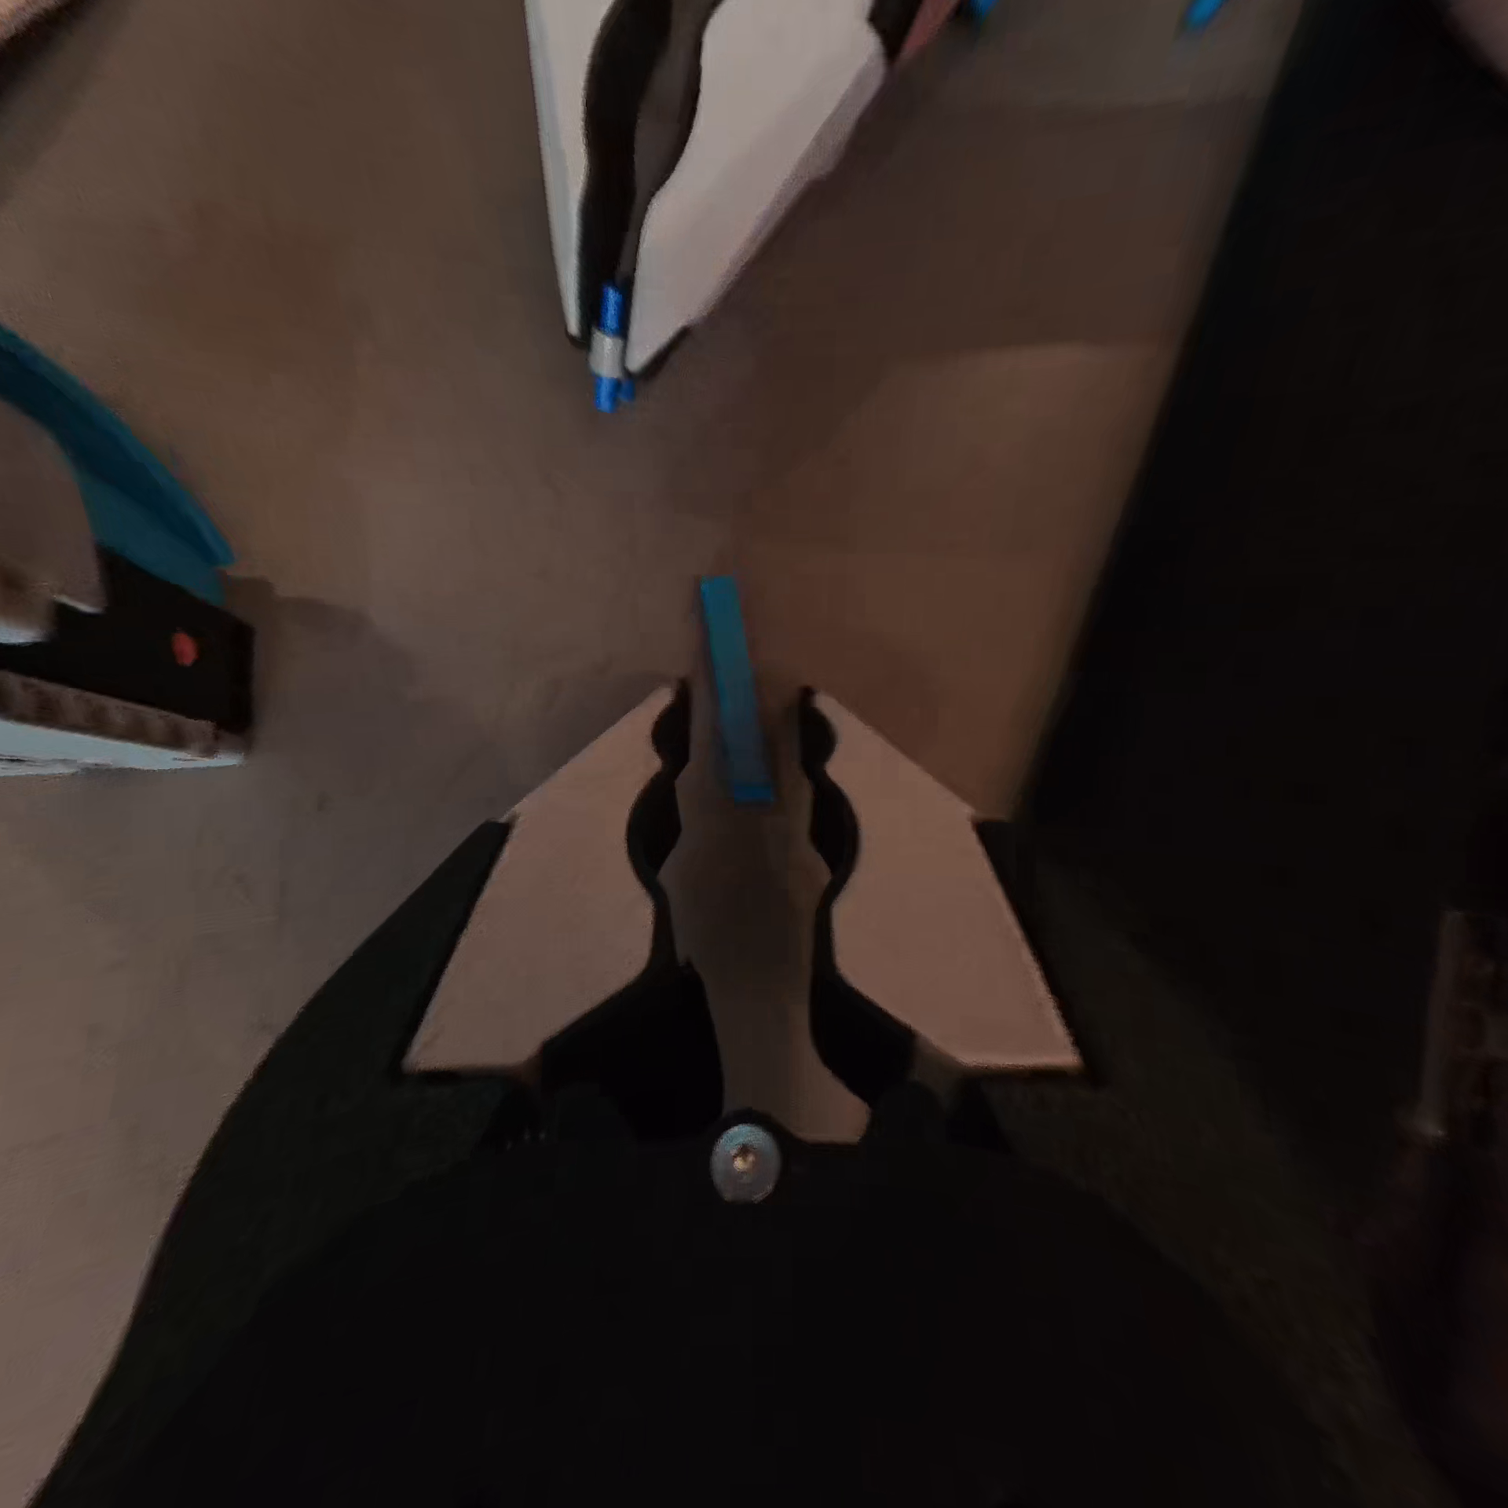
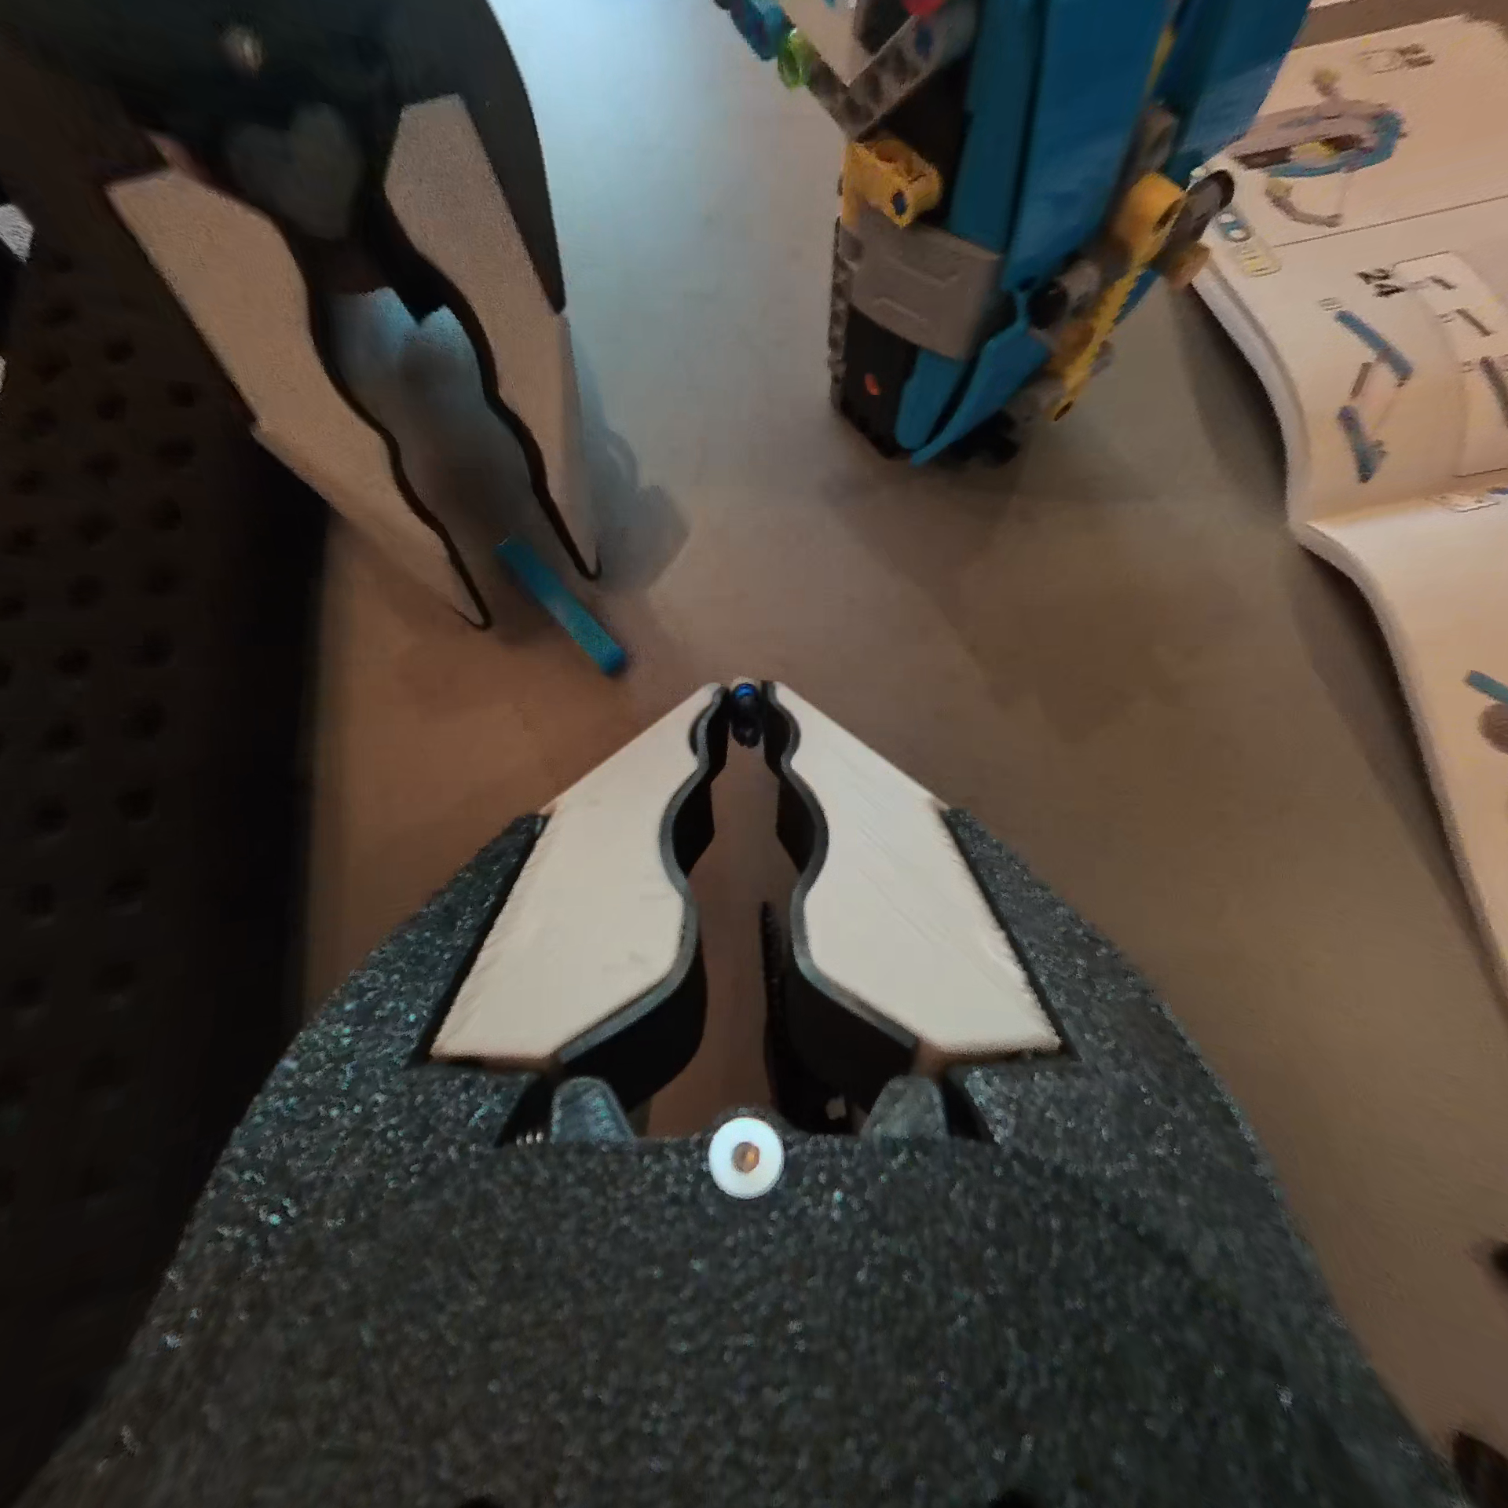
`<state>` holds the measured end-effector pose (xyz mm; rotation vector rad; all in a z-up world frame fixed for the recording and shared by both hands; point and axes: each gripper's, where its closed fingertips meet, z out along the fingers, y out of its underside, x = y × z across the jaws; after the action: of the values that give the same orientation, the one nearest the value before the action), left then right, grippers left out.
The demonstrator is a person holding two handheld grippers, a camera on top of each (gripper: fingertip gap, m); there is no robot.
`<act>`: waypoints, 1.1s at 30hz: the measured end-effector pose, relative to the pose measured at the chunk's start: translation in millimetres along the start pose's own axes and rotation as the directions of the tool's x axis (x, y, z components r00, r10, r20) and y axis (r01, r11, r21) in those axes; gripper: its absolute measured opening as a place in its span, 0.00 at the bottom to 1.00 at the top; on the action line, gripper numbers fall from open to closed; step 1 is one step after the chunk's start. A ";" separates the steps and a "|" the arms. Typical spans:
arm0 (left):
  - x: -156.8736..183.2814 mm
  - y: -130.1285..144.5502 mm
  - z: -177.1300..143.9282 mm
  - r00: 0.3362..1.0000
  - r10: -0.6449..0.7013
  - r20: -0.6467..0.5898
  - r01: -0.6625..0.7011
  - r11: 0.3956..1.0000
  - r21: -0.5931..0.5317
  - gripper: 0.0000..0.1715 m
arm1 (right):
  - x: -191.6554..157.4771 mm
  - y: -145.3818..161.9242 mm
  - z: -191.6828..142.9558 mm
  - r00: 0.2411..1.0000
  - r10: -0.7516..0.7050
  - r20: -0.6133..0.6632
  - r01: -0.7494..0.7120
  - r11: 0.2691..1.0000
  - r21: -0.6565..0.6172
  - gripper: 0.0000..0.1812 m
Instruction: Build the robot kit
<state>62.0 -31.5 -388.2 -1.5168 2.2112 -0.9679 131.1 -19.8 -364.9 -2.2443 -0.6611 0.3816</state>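
A blue beam (image 1: 726,636) lies flat on the tan table. My left gripper (image 1: 744,694) is open, its tips low on either side of the beam's near half, not closed on it. The right wrist view shows the same: the left gripper (image 2: 536,596) straddles the beam (image 2: 583,628). My right gripper (image 2: 744,694) is shut on a small blue pin (image 2: 744,703), held above the table just short of the beam. In the left wrist view the right gripper (image 1: 616,355) points toward me with the blue and grey pin (image 1: 608,351) sticking out of its tips.
A brick-built model (image 2: 979,245) in blue, yellow and grey stands behind the beam; its black end shows at the left edge of the left wrist view (image 1: 163,669). An open instruction booklet (image 2: 1346,367) lies at right. A dark perforated board (image 2: 122,571) borders the table at left. The tips of one gripper are about 8 cm away from the tips of the other.
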 end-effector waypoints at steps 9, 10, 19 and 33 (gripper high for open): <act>-36.4 -27.4 -22.1 0.959 -0.097 0.265 0.048 0.981 0.186 0.04 | -16.3 -28.3 -2.1 0.980 0.154 0.129 -0.171 0.975 0.139 0.04; -42.7 -41.4 -37.5 0.945 -0.170 0.280 0.081 0.950 0.302 0.04 | -16.1 -41.2 -3.9 0.968 0.201 0.148 -0.228 0.953 0.200 0.04; -46.0 -85.3 -96.8 0.902 -0.412 0.129 0.202 0.668 0.717 0.04 | -7.4 -121.4 -41.8 0.874 0.440 0.207 -0.458 0.602 0.654 0.04; -50.4 -101.0 -94.7 0.834 -0.400 0.380 -0.012 0.676 0.737 0.04 | 2.4 -128.4 -48.3 0.758 0.573 0.312 -0.566 0.340 0.751 0.03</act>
<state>99.5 26.3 -258.0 -1.4027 1.0777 -1.1312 111.2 28.4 -237.9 -1.4415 0.3698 0.8328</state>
